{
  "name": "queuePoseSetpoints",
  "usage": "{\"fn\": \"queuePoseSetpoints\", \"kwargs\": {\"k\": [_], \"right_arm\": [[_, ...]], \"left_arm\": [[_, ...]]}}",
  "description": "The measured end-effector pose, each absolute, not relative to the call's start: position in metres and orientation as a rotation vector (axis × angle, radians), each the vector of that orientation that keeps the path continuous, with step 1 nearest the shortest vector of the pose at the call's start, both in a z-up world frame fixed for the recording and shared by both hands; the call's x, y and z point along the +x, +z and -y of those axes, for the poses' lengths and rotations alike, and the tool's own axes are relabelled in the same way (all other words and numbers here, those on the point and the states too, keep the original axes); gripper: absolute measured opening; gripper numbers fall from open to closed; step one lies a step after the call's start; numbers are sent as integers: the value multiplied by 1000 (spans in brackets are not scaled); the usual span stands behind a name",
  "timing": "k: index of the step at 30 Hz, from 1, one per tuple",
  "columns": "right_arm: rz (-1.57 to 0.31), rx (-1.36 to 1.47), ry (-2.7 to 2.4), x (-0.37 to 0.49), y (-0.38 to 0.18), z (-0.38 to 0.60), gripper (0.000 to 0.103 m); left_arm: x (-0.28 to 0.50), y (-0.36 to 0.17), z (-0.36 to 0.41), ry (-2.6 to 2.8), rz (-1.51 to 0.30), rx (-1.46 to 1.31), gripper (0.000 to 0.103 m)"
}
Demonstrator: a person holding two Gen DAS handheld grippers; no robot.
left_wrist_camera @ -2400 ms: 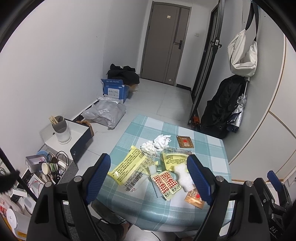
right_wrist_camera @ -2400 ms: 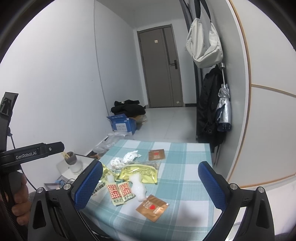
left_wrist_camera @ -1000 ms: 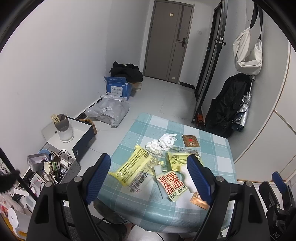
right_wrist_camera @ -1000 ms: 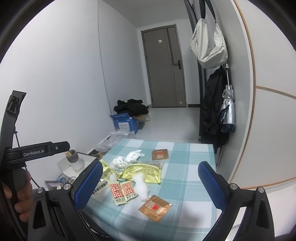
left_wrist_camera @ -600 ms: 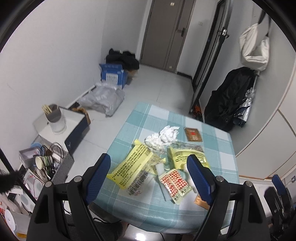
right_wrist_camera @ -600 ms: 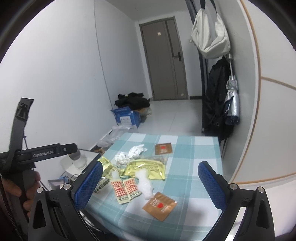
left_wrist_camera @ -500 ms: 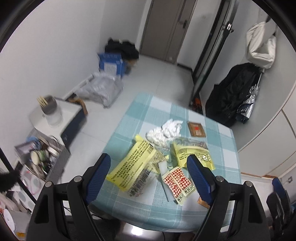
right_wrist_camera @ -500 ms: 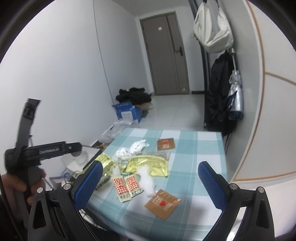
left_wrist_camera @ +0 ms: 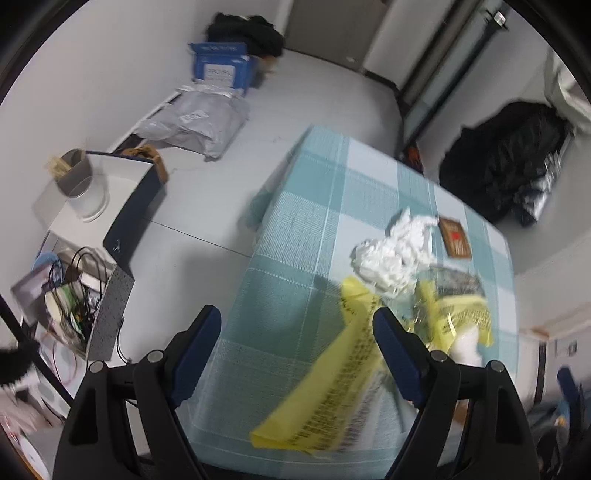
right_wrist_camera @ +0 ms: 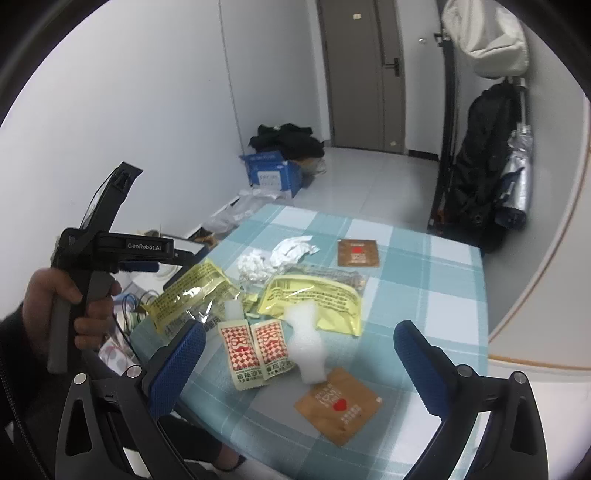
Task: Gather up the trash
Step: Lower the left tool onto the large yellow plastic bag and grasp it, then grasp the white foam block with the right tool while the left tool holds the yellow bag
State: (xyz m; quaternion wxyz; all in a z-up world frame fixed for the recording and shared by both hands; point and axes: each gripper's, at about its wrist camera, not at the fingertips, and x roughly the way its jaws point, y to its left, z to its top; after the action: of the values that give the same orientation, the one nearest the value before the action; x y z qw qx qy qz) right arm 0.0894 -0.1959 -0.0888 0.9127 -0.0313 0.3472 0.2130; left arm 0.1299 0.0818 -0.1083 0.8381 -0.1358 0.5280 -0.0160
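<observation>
Trash lies on a table with a teal checked cloth: two yellow wrappers, crumpled white tissues, two red-checked sauce packets, a white foam piece and two brown sachets. My left gripper is open and empty above the table's near left part, next to the long yellow wrapper. My right gripper is open and empty above the packets.
On the floor to the left are a blue box, a grey parcel bag, black clothes and a white-topped case bearing a cup of sticks. A black coat hangs at the right by the door.
Both grippers have tilted down and moved closer to the table. The left view has swung left, so the trash sits right of its fingers. Both stay open.
</observation>
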Motion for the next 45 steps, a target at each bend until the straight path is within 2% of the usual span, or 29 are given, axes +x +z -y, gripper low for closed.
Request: {"fn": "queuePoseSetpoints", "kwargs": {"k": [10,13,15,19,21,23,27,38,42,45], "right_arm": [[-748,-105,466,103,-99,182,102],[-747,-105,470,102,-99,181,101],[-745,-111,473,101,-99,179,100],[-760,-111,486,100,-103,177,94],[-763,-111,493,99,-104,176,93],[-765,-116,499,98,-105,174,92],[-778,-120,516,97,-108,169,88],[-877,-46,505,111,-122,171,77],[-932,-30,462,127,-127,177,70],[-974,-55,447,139,-133,176,60]], "left_arm": [[128,-131,-60,-261,-1270,-235,82],[125,-129,-60,-272,-1259,-209,67],[123,-128,-59,-289,-1261,-204,48],[123,-131,-65,-291,-1233,-198,27],[122,-129,-63,-291,-1225,-192,13],[123,-130,-64,-289,-1224,-205,6],[122,-126,-65,-280,-1201,-220,1],[121,-111,-77,-204,-1100,-223,0],[122,-112,-82,-195,-1098,-253,0],[121,-109,-85,-186,-1080,-271,0]]}}
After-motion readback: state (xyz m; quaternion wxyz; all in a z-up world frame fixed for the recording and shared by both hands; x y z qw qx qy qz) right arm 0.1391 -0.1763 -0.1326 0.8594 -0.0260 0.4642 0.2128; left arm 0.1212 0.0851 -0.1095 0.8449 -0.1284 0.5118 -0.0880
